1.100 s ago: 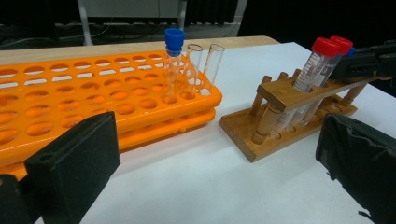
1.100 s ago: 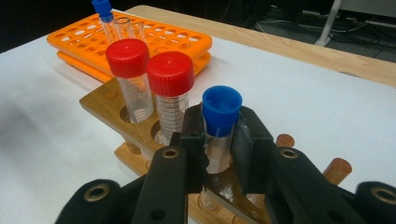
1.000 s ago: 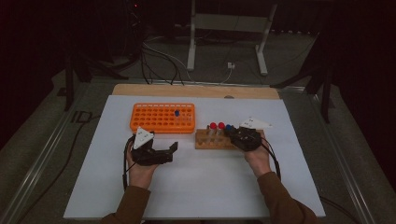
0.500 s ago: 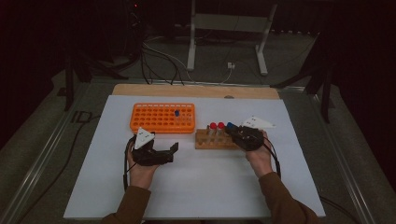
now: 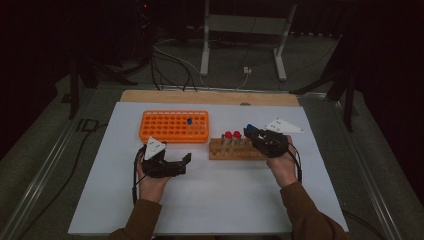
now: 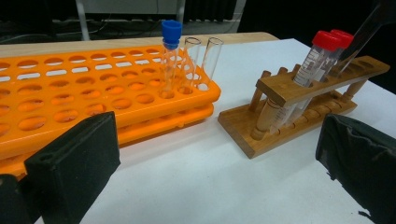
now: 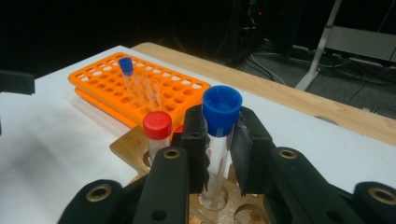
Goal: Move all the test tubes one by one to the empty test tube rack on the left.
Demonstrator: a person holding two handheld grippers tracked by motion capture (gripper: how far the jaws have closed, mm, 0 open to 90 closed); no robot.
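Right gripper (image 7: 218, 154), centre right of the high view: jaws clamped on a blue-capped tube (image 7: 219, 140), its foot at a hole of the wooden rack (image 5: 235, 149). Two red-capped tubes (image 6: 322, 51) stand in that rack. Left gripper (image 5: 172, 162), lower left: jaws wide apart, nothing between. Orange rack (image 5: 172, 126), upper left, holds another blue-capped tube.

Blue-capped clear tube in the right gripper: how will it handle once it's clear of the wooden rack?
The blue-capped clear tube looks empty, so probably light. Its smooth round wall may slip or swivel between the right gripper's pads. Laid on the white table, it would likely roll.
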